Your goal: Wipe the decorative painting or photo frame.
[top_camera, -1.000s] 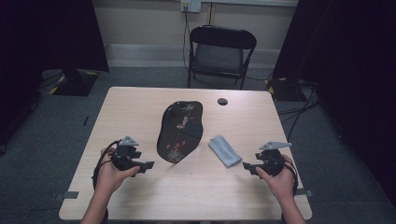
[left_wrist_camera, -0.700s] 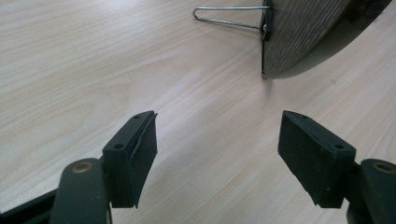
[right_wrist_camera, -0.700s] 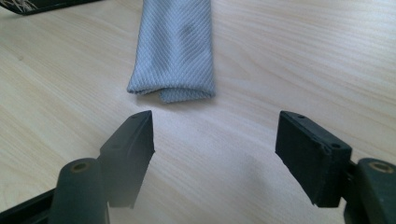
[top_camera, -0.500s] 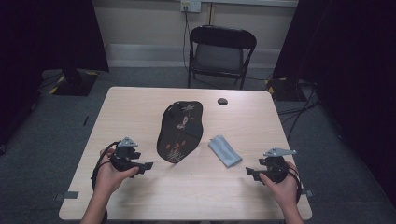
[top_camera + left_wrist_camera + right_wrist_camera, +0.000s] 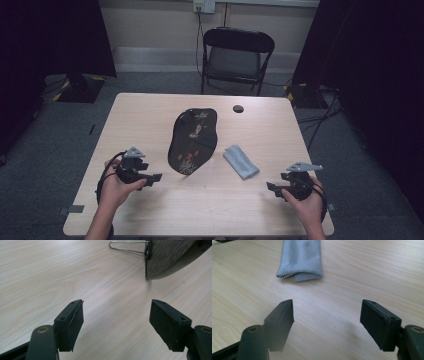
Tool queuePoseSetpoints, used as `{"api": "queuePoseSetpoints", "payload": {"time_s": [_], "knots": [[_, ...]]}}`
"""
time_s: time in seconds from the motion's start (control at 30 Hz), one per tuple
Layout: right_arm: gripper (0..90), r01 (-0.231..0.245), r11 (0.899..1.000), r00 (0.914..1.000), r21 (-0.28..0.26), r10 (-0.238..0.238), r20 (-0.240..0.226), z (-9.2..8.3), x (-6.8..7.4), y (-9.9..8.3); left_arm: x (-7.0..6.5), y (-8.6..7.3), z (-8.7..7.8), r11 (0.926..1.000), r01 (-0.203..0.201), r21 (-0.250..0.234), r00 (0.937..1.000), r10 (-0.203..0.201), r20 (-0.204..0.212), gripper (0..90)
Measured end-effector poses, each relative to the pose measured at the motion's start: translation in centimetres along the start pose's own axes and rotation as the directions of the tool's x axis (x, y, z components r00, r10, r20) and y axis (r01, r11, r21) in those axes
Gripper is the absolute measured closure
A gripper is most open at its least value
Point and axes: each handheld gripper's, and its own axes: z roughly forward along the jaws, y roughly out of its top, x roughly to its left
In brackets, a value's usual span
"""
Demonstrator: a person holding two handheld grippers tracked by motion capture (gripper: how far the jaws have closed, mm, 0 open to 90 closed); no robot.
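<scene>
Work in hand: the cloth (image 5: 241, 161) looks made for wiping the dark plate (image 5: 193, 141), so I think that is the job.
Done so far: nothing that I can see. The cloth lies folded and flat, and nothing is held.
Left to do: pick up the cloth, bring it to the plate and rub the plate. That is nearly all of the job, I think.
Left gripper (image 5: 150, 177): in the lower left of the high view, held in a hand, low over the tabletop (image 5: 260, 130). Its jaws are spread wide with nothing between them. In the left gripper view (image 5: 116, 322) there is just bare wood between them.
Right gripper (image 5: 272, 187): in the lower right of the high view. Its jaws are spread wide too, with nothing in them, and in the right gripper view (image 5: 327, 322) they face the cloth (image 5: 300, 258).
Where the cloth is: near the middle of the tabletop, just right of the plate and apart from it, not touching. It is between the plate and the right gripper, nearer the plate.
Which way the cloth points: its long side runs from upper left to lower right in the high view. Its lower right end is the one closer to the right gripper.
The plate: it stands up on a wire stand (image 5: 127, 246), tipped back. Its long side runs from lower left to upper right.
</scene>
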Motion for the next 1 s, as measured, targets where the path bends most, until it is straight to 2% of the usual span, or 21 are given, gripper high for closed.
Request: {"api": "queuePoseSetpoints", "payload": {"time_s": [0.17,0.23,0.37,0.47,1.0], "knots": [[25.5,0.0,1.0,1.0,0.015,0.0,0.002,-0.1,-0.2,-0.5,0.1,-0.1,-0.1,0.9999,0.007,-0.009,1.0,-0.007,-0.001,27.2],[25.2,0.0,1.0,1.0,0.017,0.0,0.006,-0.1,-0.3,-0.7,0.3,-0.1,-0.2,1.0,-0.002,-0.006,1.0,0.001,-0.003,27.2],[23.9,-0.003,1.0,1.0,0.019,0.003,0.004,-0.1,-0.3,-0.8,0.5,-0.3,-0.1,0.9999,0.013,-0.006,0.9999,-0.013,-0.009,27.4],[23.3,0.014,0.999,0.9999,0.031,-0.014,0.005,-0.1,-0.3,-1.0,0.7,-0.4,-0.2,0.9998,0.021,-0.004,0.9997,-0.021,-0.013,27.4],[22.2,0.017,1.0,0.9998,0.021,-0.018,0.007,-0.4,-0.4,-1.2,1.4,-1.0,0.0,0.9992,0.04,-0.002,0.9987,-0.04,-0.031,26.6]]}}
